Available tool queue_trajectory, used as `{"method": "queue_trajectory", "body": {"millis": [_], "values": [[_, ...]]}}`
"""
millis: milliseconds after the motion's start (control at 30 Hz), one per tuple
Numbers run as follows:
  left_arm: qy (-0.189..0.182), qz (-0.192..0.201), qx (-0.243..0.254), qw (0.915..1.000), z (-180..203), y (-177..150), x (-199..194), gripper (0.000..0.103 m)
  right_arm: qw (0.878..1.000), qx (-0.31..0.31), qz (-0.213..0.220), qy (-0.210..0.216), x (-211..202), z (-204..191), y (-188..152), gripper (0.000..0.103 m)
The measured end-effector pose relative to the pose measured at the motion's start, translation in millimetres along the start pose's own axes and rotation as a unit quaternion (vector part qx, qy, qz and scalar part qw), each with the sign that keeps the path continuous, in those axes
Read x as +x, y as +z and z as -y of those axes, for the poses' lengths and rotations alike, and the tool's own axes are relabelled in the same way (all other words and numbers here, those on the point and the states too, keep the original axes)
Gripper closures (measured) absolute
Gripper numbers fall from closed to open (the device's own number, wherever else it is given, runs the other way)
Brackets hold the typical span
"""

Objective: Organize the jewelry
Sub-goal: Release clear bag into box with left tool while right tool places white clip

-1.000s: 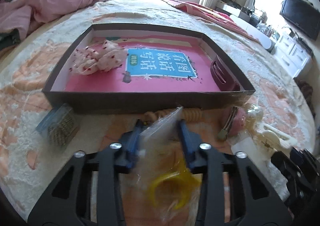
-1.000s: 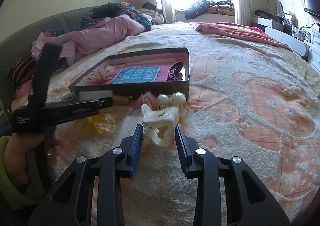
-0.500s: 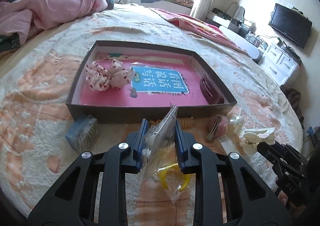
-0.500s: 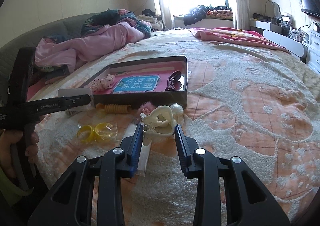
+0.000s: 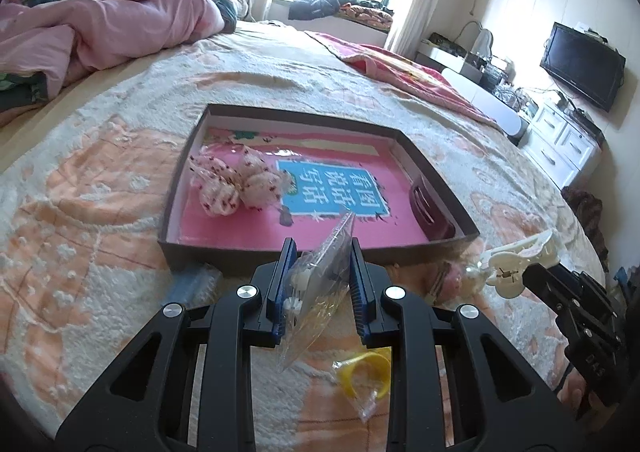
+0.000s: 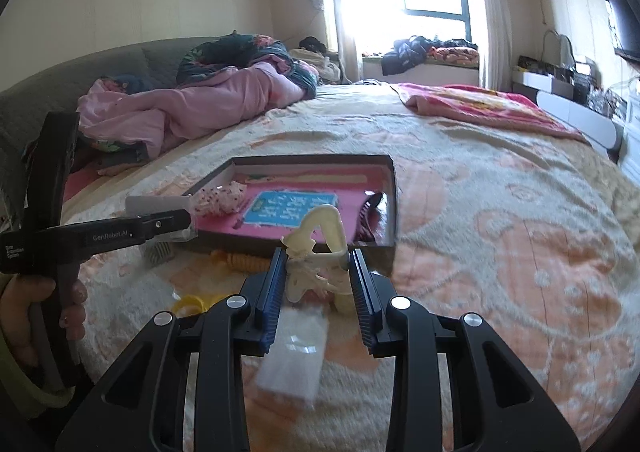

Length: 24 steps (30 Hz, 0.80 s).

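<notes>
A shallow dark box with a pink printed floor lies on the bed; its rim also shows in the right wrist view. Inside are a spotted scrunchie and a dark red hair clip. My left gripper is shut on a clear plastic packet holding small white pieces, raised just before the box's near wall. My right gripper is shut on a cream claw clip, held in the air near the box's front right corner. From the left wrist view that claw clip appears at the right.
On the blanket before the box lie a bag with yellow rings, a blue packet, an orange spiral hair tie and a clear packet. A pink quilt is heaped at the far left. A hand holds the left gripper.
Both grippers have risen off the blanket, the left with the clear packet and the right with the claw clip. The box now sits lower and farther ahead in both views.
</notes>
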State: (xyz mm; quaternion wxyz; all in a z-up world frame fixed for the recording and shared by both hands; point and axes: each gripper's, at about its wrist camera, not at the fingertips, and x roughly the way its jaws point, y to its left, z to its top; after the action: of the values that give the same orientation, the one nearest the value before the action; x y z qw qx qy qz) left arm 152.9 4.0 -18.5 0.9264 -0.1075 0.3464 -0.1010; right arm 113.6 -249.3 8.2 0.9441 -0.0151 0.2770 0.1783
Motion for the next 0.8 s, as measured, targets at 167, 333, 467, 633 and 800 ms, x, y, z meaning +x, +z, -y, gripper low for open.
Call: {"method": "queue_trajectory", "body": {"millis": [167,333,467,633,800], "values": [[0.007,0.005,-0.01,0.9999,-11.9,6.3,-0.2,0.085,1.0,-0.009,0.0,0.011,16.2,-10.5,12.6,0.072],[0.015,0.011,-0.017,0.9997,-20.9,14.7,0.9,0.085,1.0,-0.019,0.003,0.018,30.3,-19.8,24.9,0.072],[0.02,0.014,-0.021,0.9995,-24.7,22.5,3.9,0.085,1.0,-0.022,-0.001,0.017,45.0,-20.9,34.6,0.073],[0.019,0.01,-0.013,0.9997,-22.5,32.3,11.9,0.085,1.0,-0.024,-0.004,0.011,59.4,-20.0,44.6,0.073],[0.02,0.001,0.002,0.9998,-17.9,39.6,23.2,0.085,1.0,-0.027,-0.006,-0.001,72.0,-16.4,52.8,0.073]]}}
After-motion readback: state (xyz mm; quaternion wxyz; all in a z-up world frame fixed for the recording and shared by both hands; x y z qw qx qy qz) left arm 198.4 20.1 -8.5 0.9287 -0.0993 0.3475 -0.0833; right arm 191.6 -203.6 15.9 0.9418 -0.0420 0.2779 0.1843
